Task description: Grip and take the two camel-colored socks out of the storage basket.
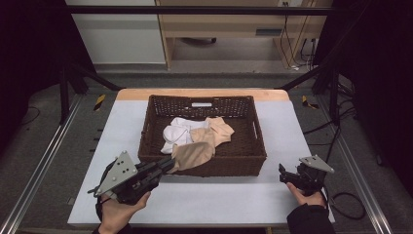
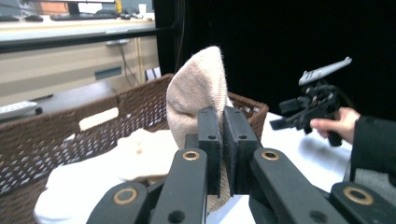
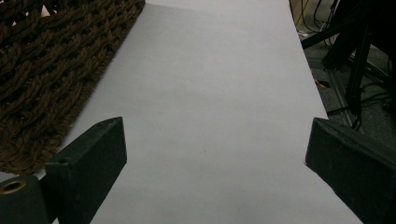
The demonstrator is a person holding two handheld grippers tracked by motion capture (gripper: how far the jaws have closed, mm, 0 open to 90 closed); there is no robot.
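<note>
Sock, the tan one, is what's in play here. It's pinched in the left tongs, which are clamped tight on one end of it, right at the near-left corner of the wicker basket. In the high view its long axis runs from the tongs up and to the right, over the basket's front rim and into the pile, so the free end points toward the middle of the basket. In the left gripper view the same sock stands up past the pads like a little tent, with the rounded end on top. I think that's the toe, but the picture is soft, so don't quote me.

The rest of the pile stays in the basket: a white sock and another peach-coloured one, lying just behind the held one and possibly touching it.

The right tongs are spread wide apart with nothing between them, sitting over the bare desk off the basket's near-right corner, well apart from the sock. The right gripper view shows only desk between the jaws, with the basket wall off to one side.

So the left hand clearly owns this one. If the plan is to lay the sock out on the desk, my guess is the pull goes toward the person, dragging the free end over the rim.
</note>
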